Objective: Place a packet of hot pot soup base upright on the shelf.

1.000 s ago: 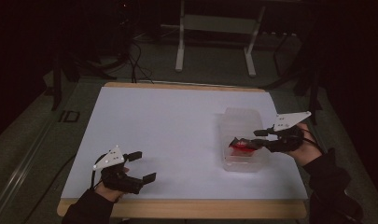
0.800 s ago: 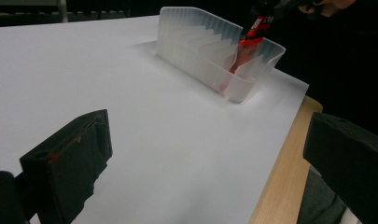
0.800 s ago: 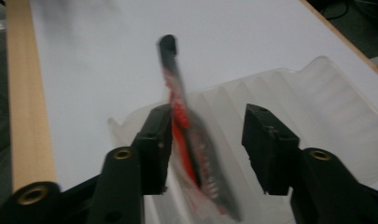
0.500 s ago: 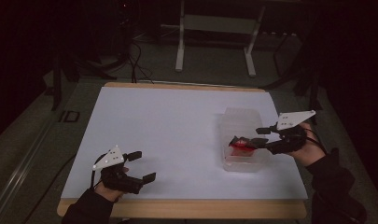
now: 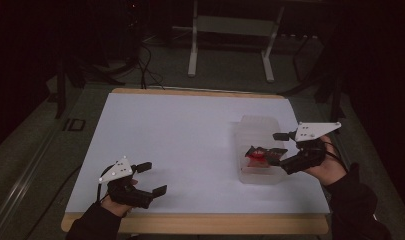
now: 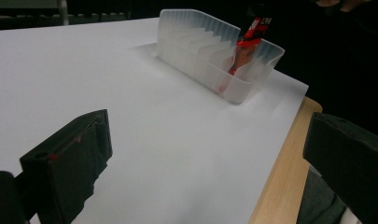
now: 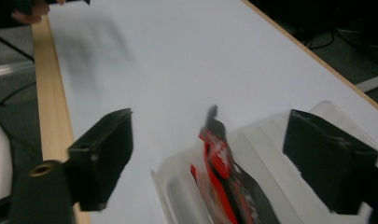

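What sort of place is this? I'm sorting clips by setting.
Probably a lab or workshop set up for recording: a white-topped table in a dark room, cables on the floor, and a metal stand behind it.

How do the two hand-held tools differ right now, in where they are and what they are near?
The left tool sits near the table's front edge over bare white paper, with nothing between its jaws. The right tool hangs over the clear plastic bin, its jaws straddling a red and black packet standing in the bin without pressing it; they have just been opening. Both are black, open and carry a grey plate.
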Motion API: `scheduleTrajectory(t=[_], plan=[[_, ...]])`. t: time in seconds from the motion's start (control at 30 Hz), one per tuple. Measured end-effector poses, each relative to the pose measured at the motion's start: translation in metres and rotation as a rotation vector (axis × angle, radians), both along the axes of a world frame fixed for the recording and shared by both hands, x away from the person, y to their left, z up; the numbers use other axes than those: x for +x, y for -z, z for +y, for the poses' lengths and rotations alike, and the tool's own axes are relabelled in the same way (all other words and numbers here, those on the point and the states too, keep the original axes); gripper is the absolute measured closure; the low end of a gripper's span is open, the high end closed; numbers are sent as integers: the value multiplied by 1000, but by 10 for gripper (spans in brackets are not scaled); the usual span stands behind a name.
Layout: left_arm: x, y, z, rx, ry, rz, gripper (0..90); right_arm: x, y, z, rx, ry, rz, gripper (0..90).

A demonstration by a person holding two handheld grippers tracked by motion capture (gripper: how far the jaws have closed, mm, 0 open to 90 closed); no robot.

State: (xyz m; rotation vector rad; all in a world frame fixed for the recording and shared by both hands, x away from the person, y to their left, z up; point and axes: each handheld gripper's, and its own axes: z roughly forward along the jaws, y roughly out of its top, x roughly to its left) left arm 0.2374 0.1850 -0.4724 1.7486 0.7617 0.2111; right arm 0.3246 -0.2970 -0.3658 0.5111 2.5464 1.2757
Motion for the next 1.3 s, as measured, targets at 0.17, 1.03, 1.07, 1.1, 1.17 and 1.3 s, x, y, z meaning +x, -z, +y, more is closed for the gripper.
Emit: scheduleTrajectory(t=[0.17,1.03,1.07,1.1,1.17,1.3], plan=[[-1,-1,0,-1,-1,-6,13,-10,-2,11,10,-13,0,105],[-3,-3,2,-5,6,-15,13,-69,32,43,169,27,-14,106],[-3,-3,2,-4,5,-17,13,-71,36,45,166,30,-6,106],[-4,-3,2,-6,3,-19,14,-72,40,47,161,36,-3,109],[-4,-4,2,-3,2,-22,13,-75,46,49,165,54,-7,130],[-4,-4,2,-1,4,-25,13,-79,55,52,171,72,5,128]])
